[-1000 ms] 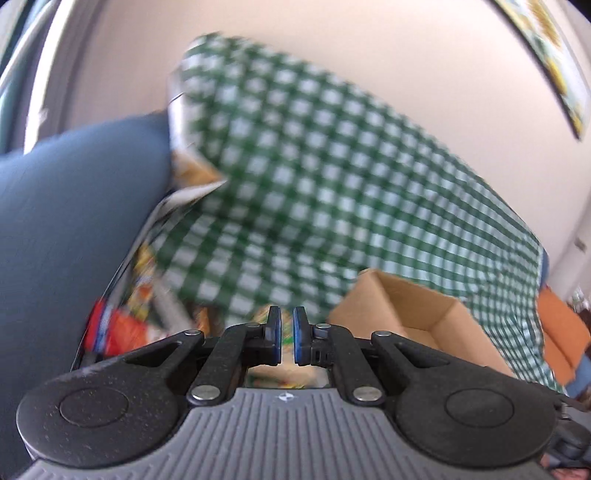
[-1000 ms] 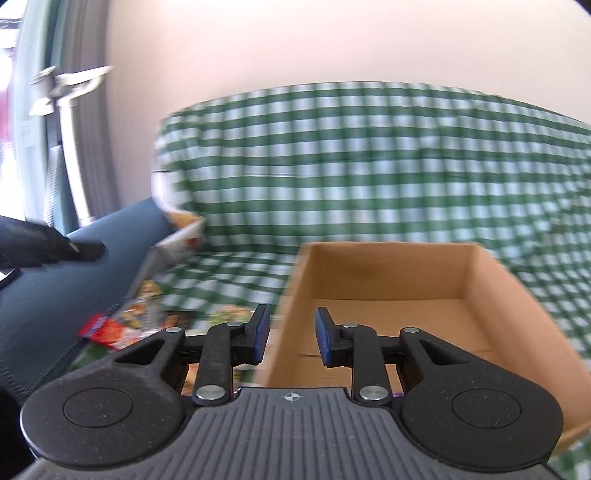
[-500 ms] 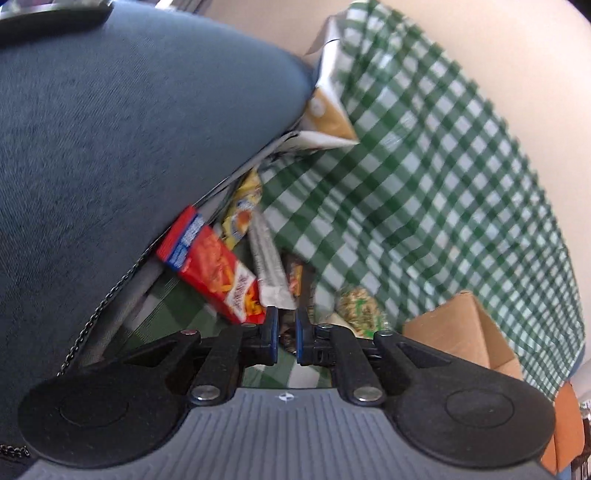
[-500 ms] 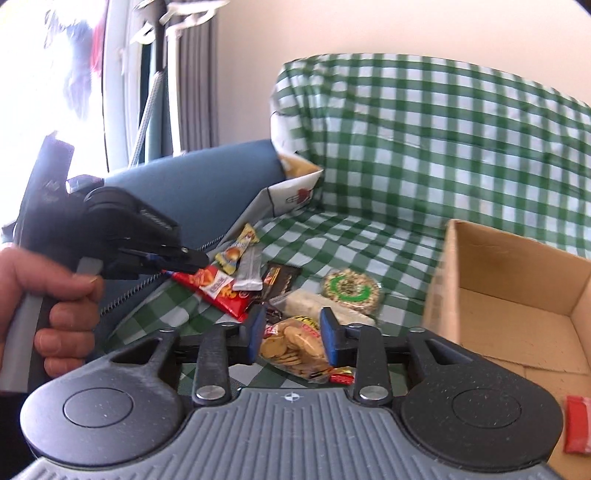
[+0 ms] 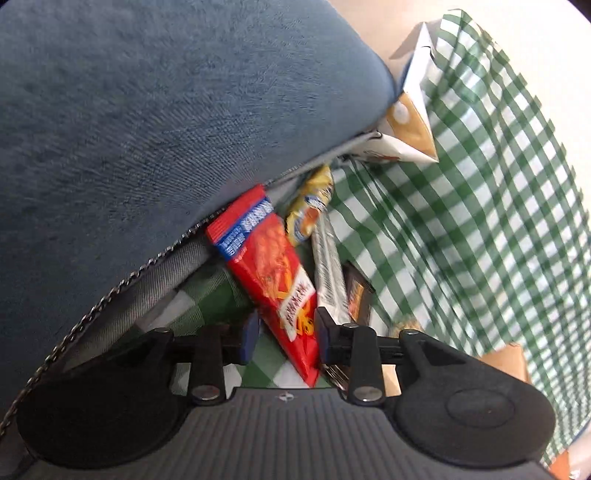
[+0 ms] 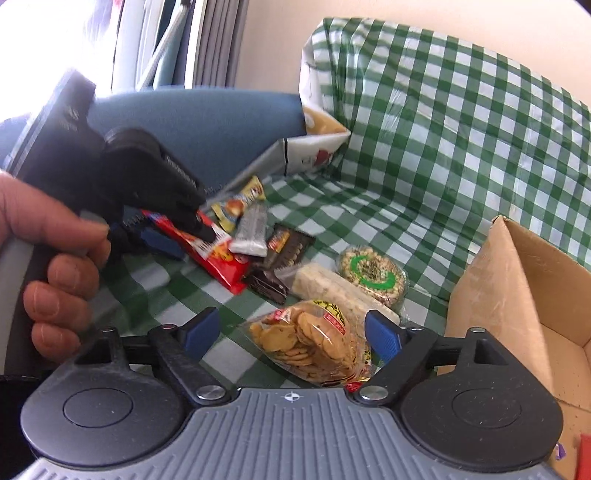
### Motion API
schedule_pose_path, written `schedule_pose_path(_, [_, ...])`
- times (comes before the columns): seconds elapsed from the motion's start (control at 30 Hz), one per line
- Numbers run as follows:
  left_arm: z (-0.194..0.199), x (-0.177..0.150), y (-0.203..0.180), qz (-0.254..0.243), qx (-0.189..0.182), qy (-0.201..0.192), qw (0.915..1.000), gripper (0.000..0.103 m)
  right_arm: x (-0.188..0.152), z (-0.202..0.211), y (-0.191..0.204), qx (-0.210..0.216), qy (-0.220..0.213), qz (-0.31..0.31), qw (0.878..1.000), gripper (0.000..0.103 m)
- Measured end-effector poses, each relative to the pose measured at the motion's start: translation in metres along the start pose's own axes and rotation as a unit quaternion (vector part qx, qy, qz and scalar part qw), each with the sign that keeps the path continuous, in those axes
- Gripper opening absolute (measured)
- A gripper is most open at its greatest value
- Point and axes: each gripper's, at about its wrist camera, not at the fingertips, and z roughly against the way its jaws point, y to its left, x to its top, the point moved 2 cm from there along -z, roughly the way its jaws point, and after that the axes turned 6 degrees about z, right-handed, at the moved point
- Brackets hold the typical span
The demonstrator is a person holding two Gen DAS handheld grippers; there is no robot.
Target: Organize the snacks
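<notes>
Snacks lie scattered on the green-checked cloth (image 6: 424, 155), beside the open cardboard box (image 6: 517, 295) meant for them. Left gripper (image 5: 284, 332) is opening around the red foil snack packet (image 5: 273, 273), apparently not yet clamped; right gripper (image 6: 291, 332) is opening astride the clear bag of round crackers (image 6: 306, 339).

Cream wall (image 6: 369, 22); blue sofa armrest (image 5: 147, 129); green-checked cover (image 6: 461, 129); bright window (image 6: 55, 44), perhaps curtained.

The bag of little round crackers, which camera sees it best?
The right wrist view: the cracker bag lies clear and whole between the opening jaws of the right hand-held gripper. The left wrist view does not show it.
</notes>
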Motion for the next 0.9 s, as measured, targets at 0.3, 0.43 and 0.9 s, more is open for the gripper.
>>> schedule_pose_path(0.3, [-0.008,0.002,-0.001,-0.024,0.015,-0.029,0.9992,0.019,-0.009,-0.032,0.003,-0.007,0.019,0.017,1.000,0.086])
schedule_pose_path(0.43, [-0.004,0.001,-0.006,-0.041,0.007,-0.043,0.9982,0.013,-0.011,-0.033,0.004,-0.008,0.020,0.024,0.999,0.071])
schedule_pose_path(0.9, [0.071,-0.018,-0.029,-0.125,-0.062,-0.055,0.9887,0.008,-0.007,0.023,0.016,-0.025,0.019,0.084,0.996,0.054])
